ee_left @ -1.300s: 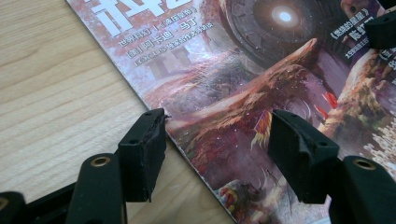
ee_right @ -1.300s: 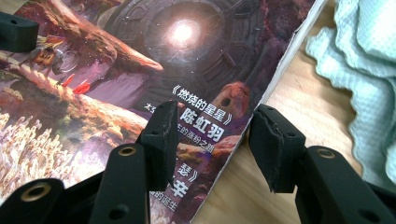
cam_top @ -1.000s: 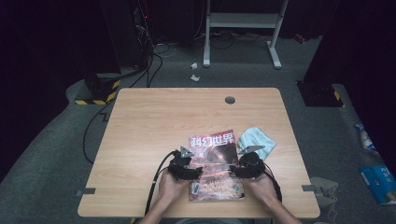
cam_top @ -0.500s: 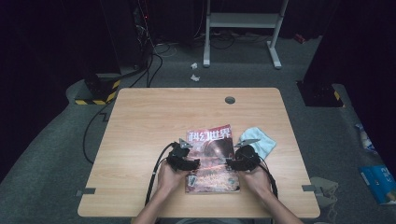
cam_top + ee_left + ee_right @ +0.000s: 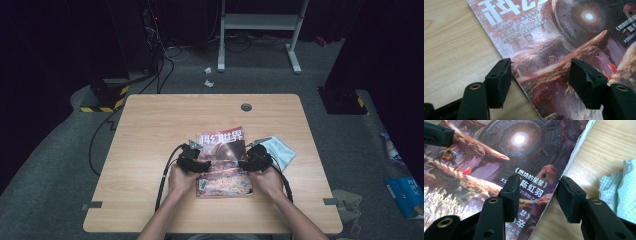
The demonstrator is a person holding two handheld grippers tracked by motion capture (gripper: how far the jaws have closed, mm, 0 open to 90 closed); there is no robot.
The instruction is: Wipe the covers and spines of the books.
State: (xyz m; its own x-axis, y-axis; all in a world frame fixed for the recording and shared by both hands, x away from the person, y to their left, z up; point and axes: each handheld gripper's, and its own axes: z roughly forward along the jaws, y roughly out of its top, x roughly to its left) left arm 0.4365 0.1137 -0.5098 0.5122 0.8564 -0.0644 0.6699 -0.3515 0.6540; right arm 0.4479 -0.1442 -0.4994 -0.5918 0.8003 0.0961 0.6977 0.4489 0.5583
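Claws, left claw (image 5: 199, 161) and right claw (image 5: 248, 159), are held open astride magazine (image 5: 222, 162) edges at near-centre desk (image 5: 150, 130); edge grip is judged pending, closing needed next.

A light wooden table (image 5: 150, 130) with a round cable grommet (image 5: 246, 107) stands on grey carpet (image 5: 55, 165) in a dim room, its far side in near darkness. Behind it stands a white metal stand (image 5: 260, 22), with black cables (image 5: 165, 60) trailing beside a yellow-and-black striped base (image 5: 102, 102) and crumpled paper scraps (image 5: 208, 77).
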